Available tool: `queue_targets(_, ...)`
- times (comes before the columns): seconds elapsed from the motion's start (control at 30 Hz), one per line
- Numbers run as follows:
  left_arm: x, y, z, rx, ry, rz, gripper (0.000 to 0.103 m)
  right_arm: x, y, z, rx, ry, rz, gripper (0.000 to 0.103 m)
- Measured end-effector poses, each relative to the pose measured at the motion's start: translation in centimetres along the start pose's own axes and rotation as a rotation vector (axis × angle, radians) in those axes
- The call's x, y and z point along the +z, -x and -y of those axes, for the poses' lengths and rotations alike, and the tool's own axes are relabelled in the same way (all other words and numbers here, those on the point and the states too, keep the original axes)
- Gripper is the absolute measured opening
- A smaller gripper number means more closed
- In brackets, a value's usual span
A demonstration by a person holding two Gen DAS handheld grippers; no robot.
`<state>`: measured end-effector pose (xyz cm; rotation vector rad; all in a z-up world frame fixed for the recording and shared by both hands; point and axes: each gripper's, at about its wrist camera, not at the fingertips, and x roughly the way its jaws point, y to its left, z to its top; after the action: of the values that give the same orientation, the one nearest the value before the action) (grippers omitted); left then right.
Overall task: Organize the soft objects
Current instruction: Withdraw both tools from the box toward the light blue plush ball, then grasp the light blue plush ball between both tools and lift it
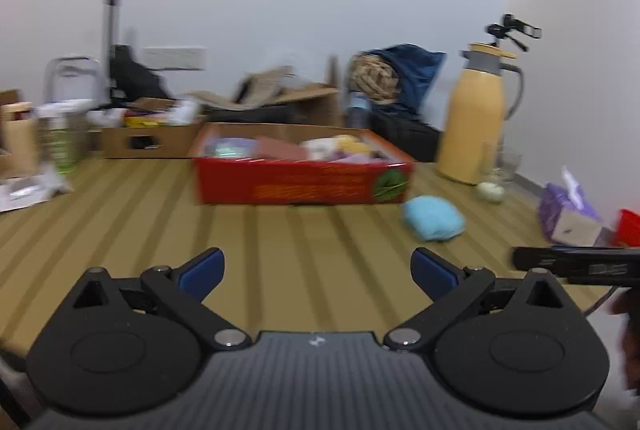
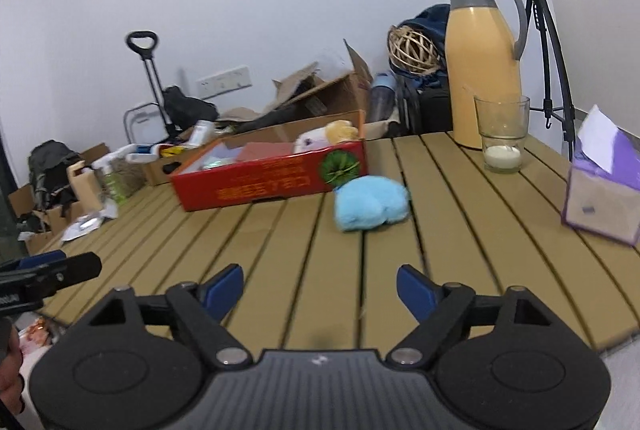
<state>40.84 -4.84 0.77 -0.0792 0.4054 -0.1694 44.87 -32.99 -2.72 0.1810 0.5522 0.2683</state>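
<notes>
On the slatted tan table (image 2: pixel 460 214), its boards running away from the grippers with dark grooves between them, a fluffy pale-blue soft toy (image 2: pixel 370 206) lies as a rounded, lumpy mound just beside the near right corner of a shallow red cardboard tray (image 2: pixel 272 182); whether the two touch I cannot tell. From the right gripper (image 2: pixel 320 290) the toy sits at about one o'clock, its long axis running roughly from nine to three. From the left gripper (image 1: pixel 318 272) it lies at about two o'clock, well apart. Both claws stand released, the blue pads spread wide over bare boards with nothing between them and nothing touched. The tray holds a jumble of soft pastel pieces, a plush cream-and-yellow shape at its far right end. Farther back at one o'clock stands a smooth, tall yellow jug (image 2: pixel 482 70) with a grey collar and handle, a clear glass (image 2: pixel 502 134) with a little white in its bottom just before it, and at three o'clock a purple tissue box (image 2: pixel 600 198) with a white sheet sticking up.
</notes>
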Motion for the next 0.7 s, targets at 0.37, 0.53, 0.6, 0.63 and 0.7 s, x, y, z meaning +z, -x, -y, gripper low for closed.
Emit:
queue_targets(0.37, 3.2, -20.0, 4.9, -0.224, 0.013, -0.208, 0.061, 5.5, -16.4, 7.7, -0.013, -0.259, -0.124, 0.035)
queue_targets(0.53, 2.1, -22.4, 2.6, -0.271, 0.114, -0.260, 0.048, 4.5, -16.2, 5.7, 0.132, -0.299, -0.160, 0.028)
queue_targets(0.6, 1.9, -22.7, 2.2, -0.287, 0.126, -0.264, 0.047, 4.2, -16.3, 5.2, 0.120, -0.285, -0.153, 0.026)
queue_targets(0.63, 1.9, -22.9, 2.1, -0.293, 0.130, -0.262, 0.047, 4.0, -16.6, 5.2, 0.117, -0.294, -0.160, 0.027)
queue_targets(0.7, 2.1, -23.2, 2.0, -0.292, 0.135, -0.256, 0.047, 3.9, -17.1, 5.5, 0.120, -0.333, -0.154, 0.033)
